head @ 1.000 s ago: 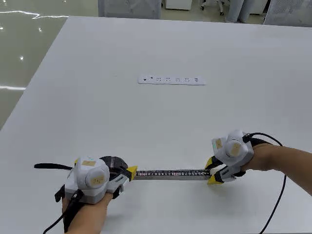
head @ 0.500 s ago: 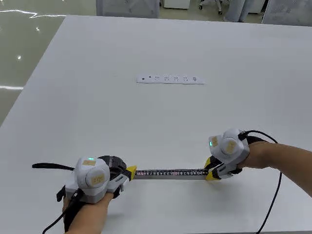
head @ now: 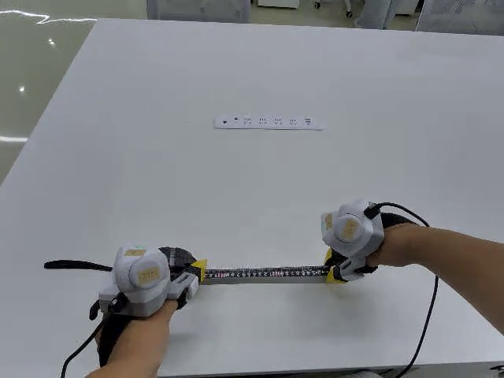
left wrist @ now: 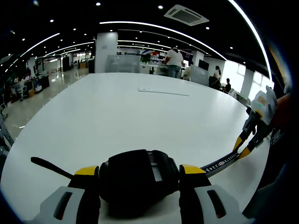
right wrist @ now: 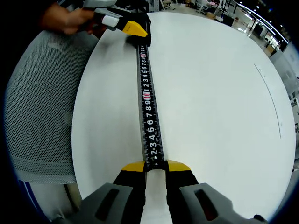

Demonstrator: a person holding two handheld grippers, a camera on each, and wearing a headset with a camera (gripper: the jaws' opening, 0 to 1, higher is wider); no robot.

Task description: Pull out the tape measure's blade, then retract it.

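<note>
Narrowing since a second ago, the right claw (right wrist: 155, 166) is pinching the tip of the blade (right wrist: 147, 93) on the desk (head: 260, 197). The left claw (left wrist: 139, 170) is clamping the black tape measure (left wrist: 138, 184), while the right gripper view is showing the printed numerals.

White table (head: 236, 189), power strip (head: 268, 122), glossy floor (head: 35, 79), white pillar (left wrist: 106, 51), mesh chair (right wrist: 42, 112)

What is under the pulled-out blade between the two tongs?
Bare white table lies beneath the blade. The blade's tip is hidden between the right tongs' closed jaws; its other end runs into the case clamped in the left tongs.
</note>
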